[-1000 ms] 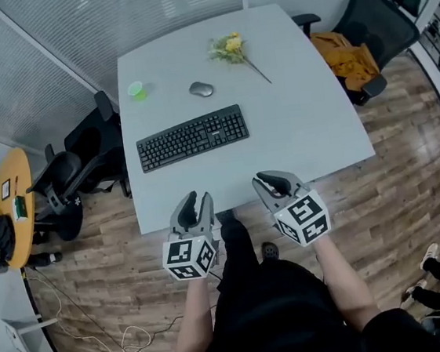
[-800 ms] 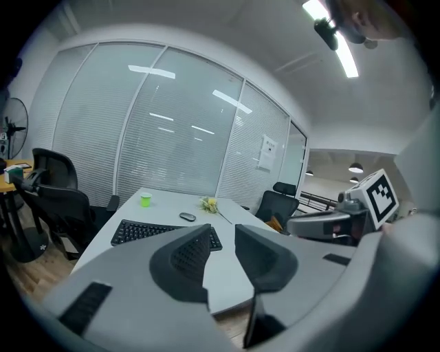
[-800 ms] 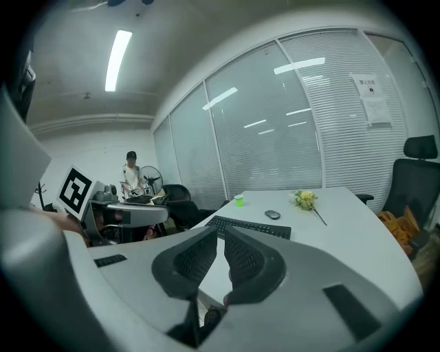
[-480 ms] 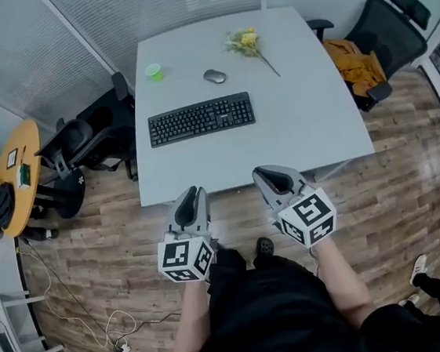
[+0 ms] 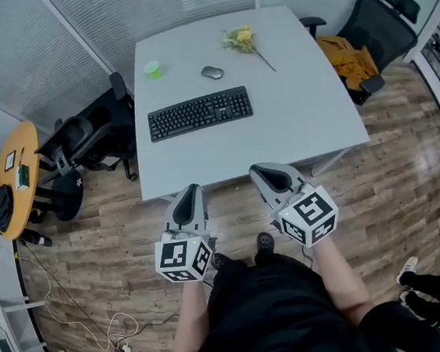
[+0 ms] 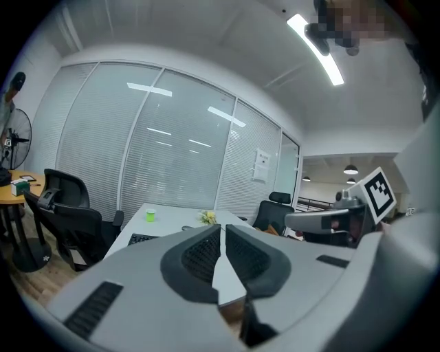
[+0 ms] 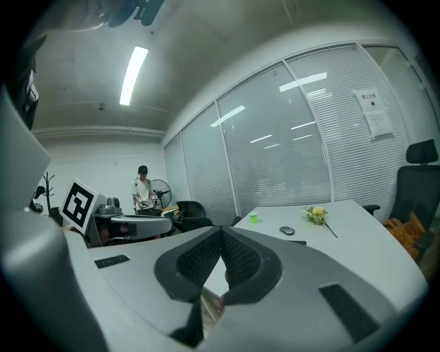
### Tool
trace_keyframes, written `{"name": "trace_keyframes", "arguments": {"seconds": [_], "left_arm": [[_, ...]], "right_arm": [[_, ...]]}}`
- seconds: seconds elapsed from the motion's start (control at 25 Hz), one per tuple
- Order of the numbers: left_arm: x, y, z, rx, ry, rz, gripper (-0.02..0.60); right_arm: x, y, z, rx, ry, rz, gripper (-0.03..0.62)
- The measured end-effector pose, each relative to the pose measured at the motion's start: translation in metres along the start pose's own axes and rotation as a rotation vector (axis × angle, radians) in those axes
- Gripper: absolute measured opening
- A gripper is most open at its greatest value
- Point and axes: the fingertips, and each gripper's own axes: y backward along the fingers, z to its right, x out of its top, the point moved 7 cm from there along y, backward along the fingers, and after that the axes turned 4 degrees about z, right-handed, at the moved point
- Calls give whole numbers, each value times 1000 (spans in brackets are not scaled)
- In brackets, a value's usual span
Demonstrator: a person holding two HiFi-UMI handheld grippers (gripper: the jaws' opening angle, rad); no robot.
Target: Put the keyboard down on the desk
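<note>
The black keyboard lies flat on the white desk, apart from both grippers. My left gripper and right gripper hang side by side over the wooden floor, short of the desk's near edge. Both are shut with nothing between their jaws. In the left gripper view the left gripper points at the desk, and a corner of the keyboard shows past its jaws. In the right gripper view the right gripper hides most of the keyboard.
A grey mouse, a green cup and yellow flowers lie at the desk's far side. Black chairs stand to the left. A chair with orange cloth is at the right, a round orange table far left. A person stands in the background.
Both grippers have drawn back from the desk's near edge and now sit farther out over the floor. The slit between the left jaws has narrowed. The keyboard has not moved.
</note>
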Motion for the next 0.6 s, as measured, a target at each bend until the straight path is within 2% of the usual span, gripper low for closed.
{"name": "trace_keyframes", "arguments": {"seconds": [0.16, 0.6], "left_arm": [[-2, 6, 6, 1, 1, -1, 2], [-3, 9, 17, 20, -4, 1, -2]], "right_arm": [[-5, 10, -4, 7, 11, -9, 9], [-12, 20, 2, 7, 13, -22, 9]]}}
